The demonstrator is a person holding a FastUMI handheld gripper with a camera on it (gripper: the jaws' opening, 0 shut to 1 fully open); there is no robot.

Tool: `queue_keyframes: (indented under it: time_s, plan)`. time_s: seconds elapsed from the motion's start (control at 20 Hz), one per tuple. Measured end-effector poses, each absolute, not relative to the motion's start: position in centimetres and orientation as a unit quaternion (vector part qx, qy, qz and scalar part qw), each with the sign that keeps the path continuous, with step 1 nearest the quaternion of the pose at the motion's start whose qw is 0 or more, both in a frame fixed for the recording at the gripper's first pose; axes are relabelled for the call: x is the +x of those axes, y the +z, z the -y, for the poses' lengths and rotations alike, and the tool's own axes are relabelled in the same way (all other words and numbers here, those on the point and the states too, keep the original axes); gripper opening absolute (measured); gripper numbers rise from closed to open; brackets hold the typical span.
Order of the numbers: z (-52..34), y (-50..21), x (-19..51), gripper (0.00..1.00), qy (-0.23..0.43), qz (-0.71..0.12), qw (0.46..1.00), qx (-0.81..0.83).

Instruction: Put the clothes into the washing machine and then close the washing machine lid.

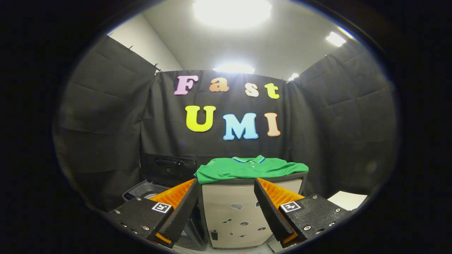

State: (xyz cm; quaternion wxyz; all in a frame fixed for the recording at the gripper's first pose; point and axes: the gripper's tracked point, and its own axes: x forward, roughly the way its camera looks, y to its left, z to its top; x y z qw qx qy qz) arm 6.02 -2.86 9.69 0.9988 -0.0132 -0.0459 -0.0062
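Note:
A green polo shirt (247,168) with a blue-edged collar lies folded on top of a pale cabinet (240,208), straight ahead of my fingers and a little above them. To the cabinet's left stands the washing machine (148,190), its dark lid (169,168) raised upright against the booth wall and the tub opening partly hidden behind my left finger. My gripper (226,201) is open, fingers spread wide with nothing between them, still some way short of the shirt.
Black cloth walls close the booth on three sides. A white sheet of paper (348,200) lies low to the right of the cabinet. The cabinet front carries several small dark marks.

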Motion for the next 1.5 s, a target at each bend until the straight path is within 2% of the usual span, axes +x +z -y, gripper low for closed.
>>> queue_keyframes:
  time_s: [1.05,1.5]
  plan:
    - [10.2,16.2,21.6,0.96,-0.04,0.033,0.999,-0.003]
    - [13.4,15.8,28.3,0.96,-0.057,-0.02,0.998,-0.006]
